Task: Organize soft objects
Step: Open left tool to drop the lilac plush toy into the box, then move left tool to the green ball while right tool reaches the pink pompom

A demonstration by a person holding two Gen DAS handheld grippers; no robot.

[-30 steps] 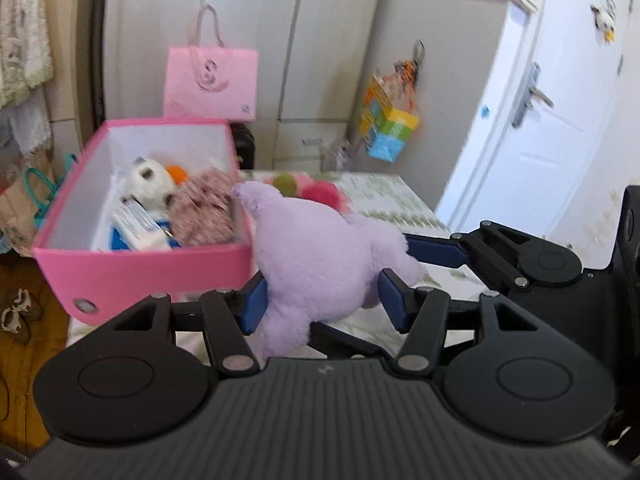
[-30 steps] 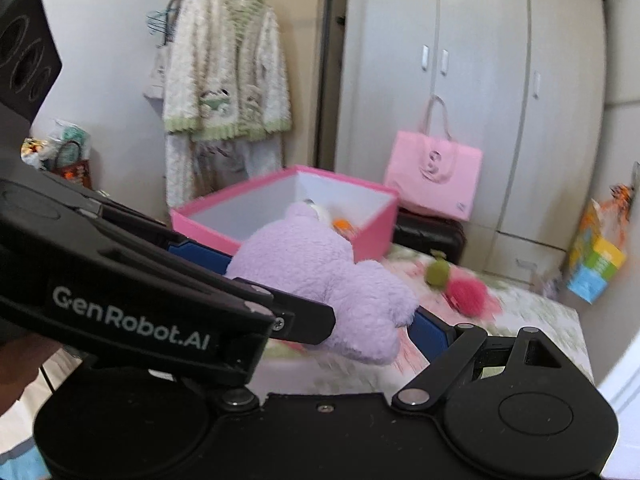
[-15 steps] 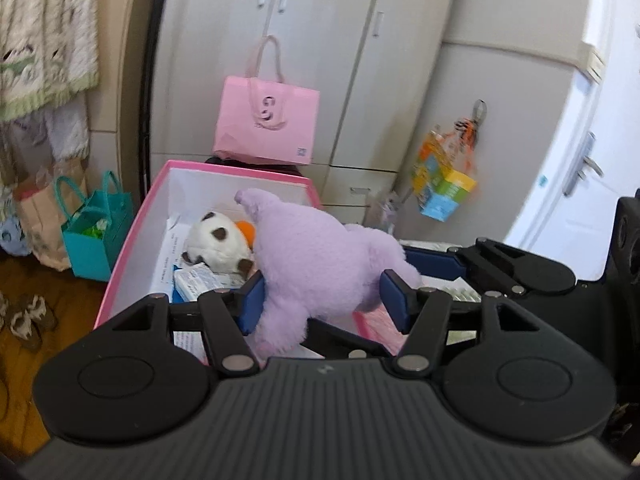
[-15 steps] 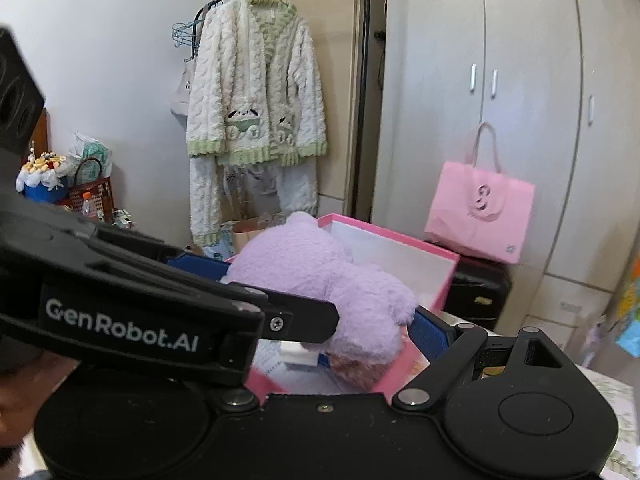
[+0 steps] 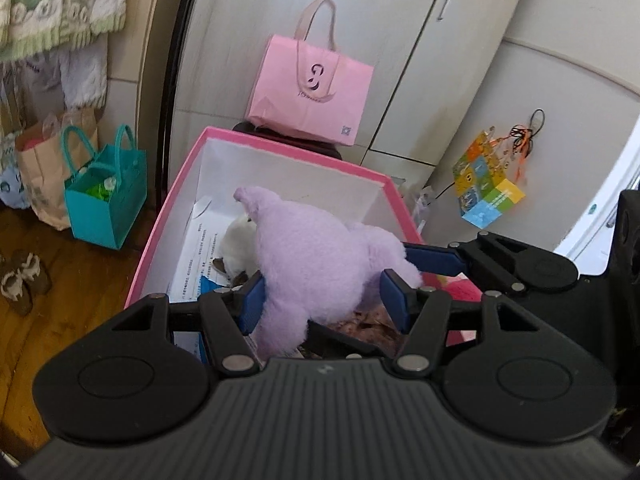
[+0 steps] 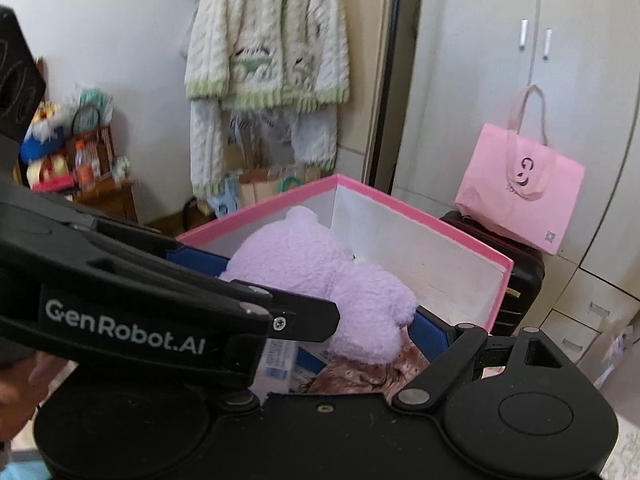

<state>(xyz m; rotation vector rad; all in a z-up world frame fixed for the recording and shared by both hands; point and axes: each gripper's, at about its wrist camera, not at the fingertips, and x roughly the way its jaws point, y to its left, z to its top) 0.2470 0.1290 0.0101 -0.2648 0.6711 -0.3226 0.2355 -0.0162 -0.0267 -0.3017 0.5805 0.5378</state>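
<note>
The pink box is the biggest thing below me: a rigid, straight-walled rectangle with a bright pink rim and plain white inner walls, printed paper lying flat on its floor. Over its open top I hold the plush, a pale lilac toy of thick, fuzzy pile, rounded and lumpy with stubby limbs and a pointed ear, hanging above the toys already inside. My left gripper pinches its lower body, the blue pads dented into the fur on both sides. My right gripper has its fingers spread wide around the plush's upper body, one blue pad against each flank. Under the plush lie a white plush and a brown mottled one.
</note>
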